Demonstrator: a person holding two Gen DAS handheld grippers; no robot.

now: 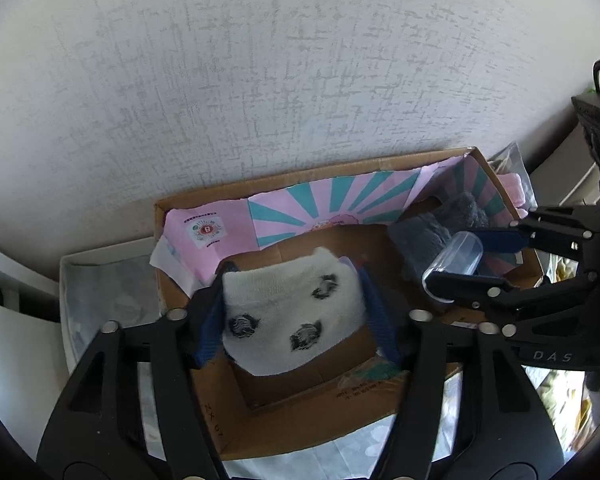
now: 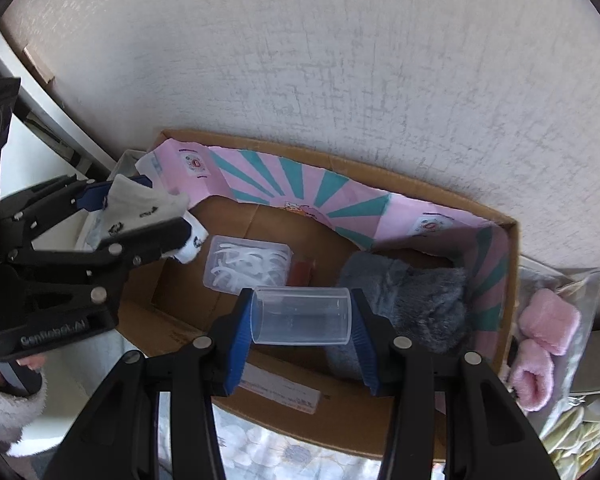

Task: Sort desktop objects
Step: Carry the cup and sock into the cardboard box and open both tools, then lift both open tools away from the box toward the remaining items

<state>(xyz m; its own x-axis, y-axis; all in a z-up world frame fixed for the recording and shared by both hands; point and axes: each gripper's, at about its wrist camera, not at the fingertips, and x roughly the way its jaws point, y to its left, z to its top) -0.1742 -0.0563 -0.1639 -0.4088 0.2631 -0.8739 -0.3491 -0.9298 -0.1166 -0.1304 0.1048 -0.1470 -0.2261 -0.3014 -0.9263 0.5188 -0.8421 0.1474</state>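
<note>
Clear plastic tube [image 2: 302, 316] lies crosswise, pinched end to end in your right gripper [image 2: 300, 320], directly above the cardboard box [image 2: 512, 264]. Your left gripper [image 1: 296, 312] pinches the white sock [image 1: 292, 308] over the box's left half.

home | textured wallpaper [image 1: 260, 80] | fluffy pink socks [image 2: 548, 344] | floral tablecloth [image 2: 284, 452]

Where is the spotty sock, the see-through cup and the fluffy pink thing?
Spotty sock [image 1: 288, 312], left wrist view, middle of its white cloth.
See-through cup [image 2: 302, 316], right wrist view, middle of its side.
Fluffy pink thing [image 2: 548, 320], right wrist view, upper fuzzy part.
</note>
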